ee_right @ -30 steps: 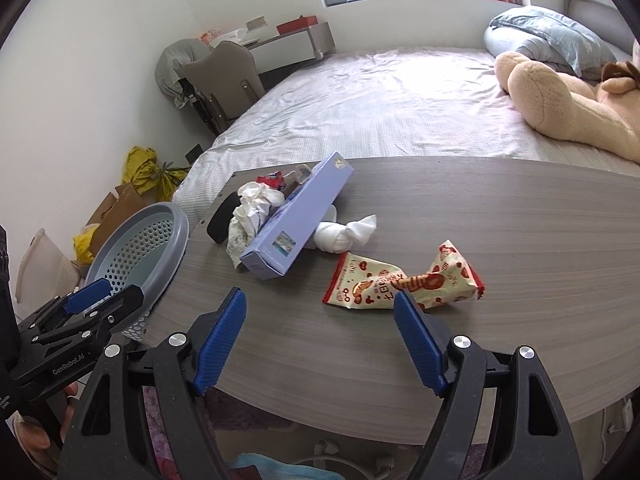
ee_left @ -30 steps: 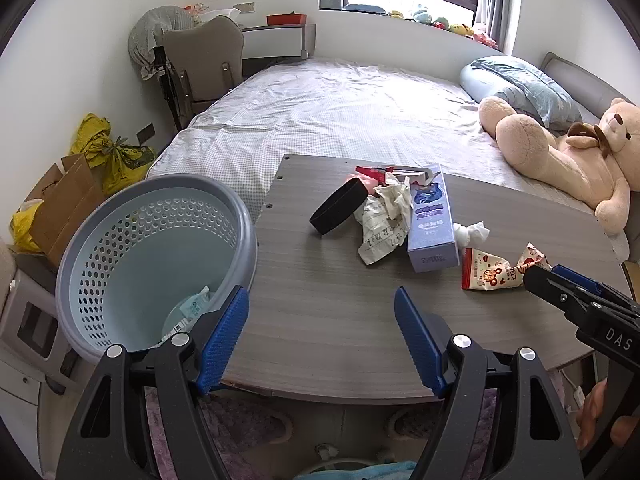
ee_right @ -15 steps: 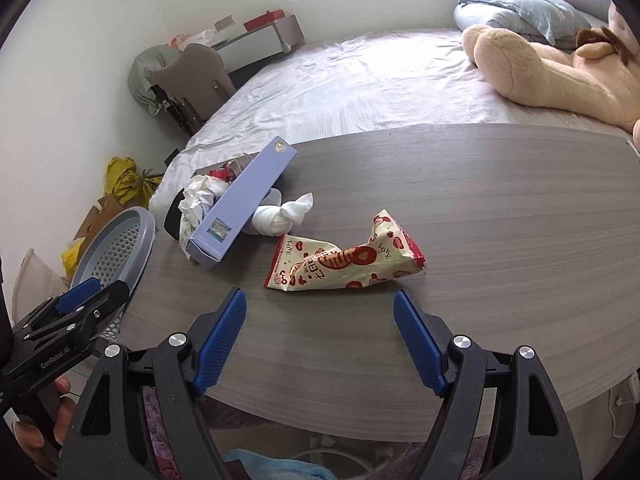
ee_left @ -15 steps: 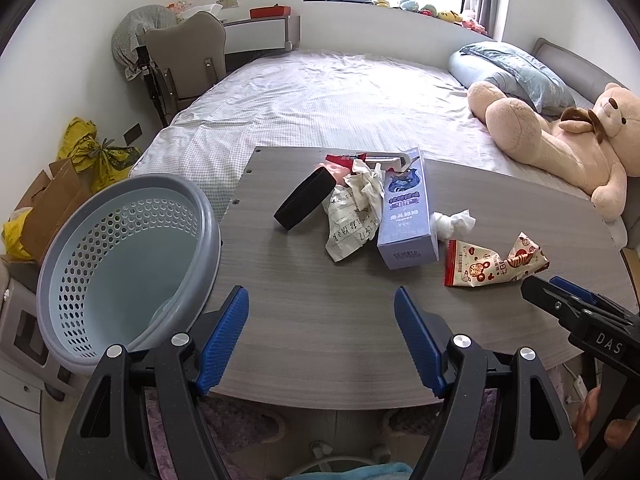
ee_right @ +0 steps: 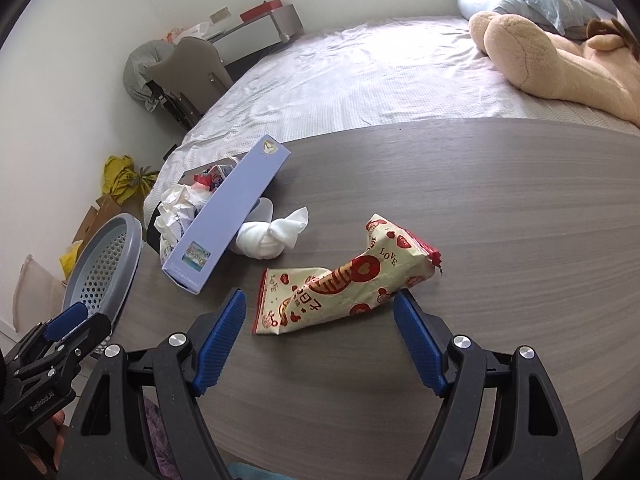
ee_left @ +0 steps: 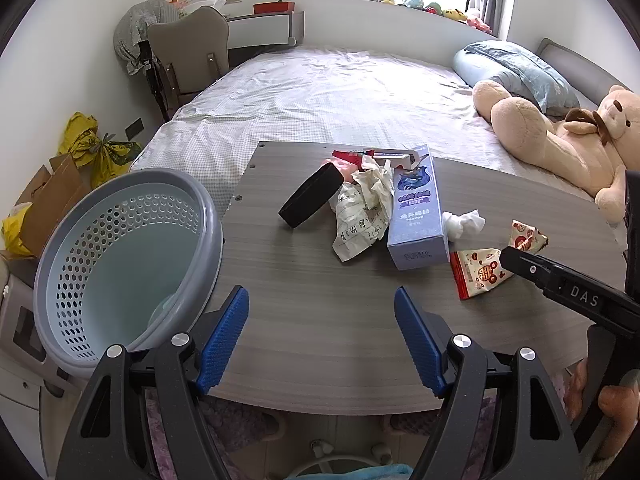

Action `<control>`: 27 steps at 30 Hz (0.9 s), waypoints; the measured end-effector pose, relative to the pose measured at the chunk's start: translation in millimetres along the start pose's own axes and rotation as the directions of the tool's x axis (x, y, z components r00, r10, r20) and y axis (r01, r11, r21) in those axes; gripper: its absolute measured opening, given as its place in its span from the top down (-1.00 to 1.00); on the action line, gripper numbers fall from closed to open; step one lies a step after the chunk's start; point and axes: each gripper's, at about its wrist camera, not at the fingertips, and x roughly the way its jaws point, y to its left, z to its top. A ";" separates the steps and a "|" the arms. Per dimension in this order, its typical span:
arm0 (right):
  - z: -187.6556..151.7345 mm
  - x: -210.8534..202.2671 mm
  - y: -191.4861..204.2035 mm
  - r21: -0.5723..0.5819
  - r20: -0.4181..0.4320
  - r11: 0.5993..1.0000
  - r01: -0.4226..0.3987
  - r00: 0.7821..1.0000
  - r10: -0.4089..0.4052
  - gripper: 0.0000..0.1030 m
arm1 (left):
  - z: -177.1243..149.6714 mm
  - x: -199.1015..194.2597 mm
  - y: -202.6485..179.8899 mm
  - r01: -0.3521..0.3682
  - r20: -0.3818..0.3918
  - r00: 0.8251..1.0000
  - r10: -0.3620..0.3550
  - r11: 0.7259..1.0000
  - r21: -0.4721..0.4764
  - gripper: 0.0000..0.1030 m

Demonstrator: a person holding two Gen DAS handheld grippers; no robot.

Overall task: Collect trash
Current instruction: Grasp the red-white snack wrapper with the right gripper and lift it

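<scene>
Bedroom scene, grey wood-grain table [ee_left: 320,304] at the foot of a bed, scattered with trash. Nearest the right gripper [ee_right: 320,312]: a crumpled red-and-cream snack wrapper [ee_right: 344,280] lying flat, its lower edge just between the spread blue pads, not pinched. Beside it a balled white tissue [ee_right: 268,236], touching a long lavender cardboard box [ee_right: 228,212]; past the box, crumpled printed paper [ee_left: 360,212], a black oblong case [ee_left: 312,194] and a small red wrapper [ee_left: 348,156] at the far edge. Grey perforated laundry-style basket [ee_left: 120,260] tipped toward the table at its left side, rim touching the table edge, something pale low inside, unclear. Likely risks: thin wrapper flat on the board, so pads closing too high may slide over it or catch only a corner and let it slip on the way to the basket; closing too low may scrape the tabletop; a sweep leftward may knock the tissue or box. Basket leaning, so a bump from the left gripper [ee_left: 322,332] may shift or tip it. Pose: both grippers angled steeply down at the table, jaws wide apart and empty; left one poised over bare table just right of the basket rim, right one low over the wrapper, a hand [ee_left: 616,404] partly visible on its handle.
</scene>
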 end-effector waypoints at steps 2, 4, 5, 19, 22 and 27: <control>4.1 3.9 1.2 -0.009 -0.001 1.000 0.008 1.000 -0.008 -0.45 | 0.4 0.7 0.1 -0.001 -0.001 1.000 0.001 1.000 -0.002 -0.40; 6.5 7.7 2.4 -0.011 -0.005 1.000 0.015 1.000 -0.015 -0.45 | 0.6 1.2 1.4 0.000 -0.001 1.000 0.000 1.000 -0.005 -0.40; 7.0 9.3 3.4 -0.012 -0.005 1.000 0.020 1.000 -0.020 -0.45 | 0.6 1.2 1.7 -0.001 0.000 1.000 0.001 1.000 -0.005 -0.40; -2.3 22.4 14.4 -0.034 -0.018 0.995 0.091 0.996 -0.092 -0.29 | -1.3 4.5 4.7 -0.002 -0.004 1.000 0.001 1.000 -0.014 -0.40; -2.7 22.9 14.7 -0.035 -0.017 0.995 0.091 0.996 -0.091 -0.10 | -1.0 2.8 3.9 -0.005 0.002 1.000 0.005 1.000 -0.011 -0.40; -2.5 23.8 14.4 -0.043 -0.015 0.995 0.085 0.996 -0.085 0.27 | -2.6 0.0 2.6 -0.015 0.012 1.000 0.015 1.000 -0.006 -0.40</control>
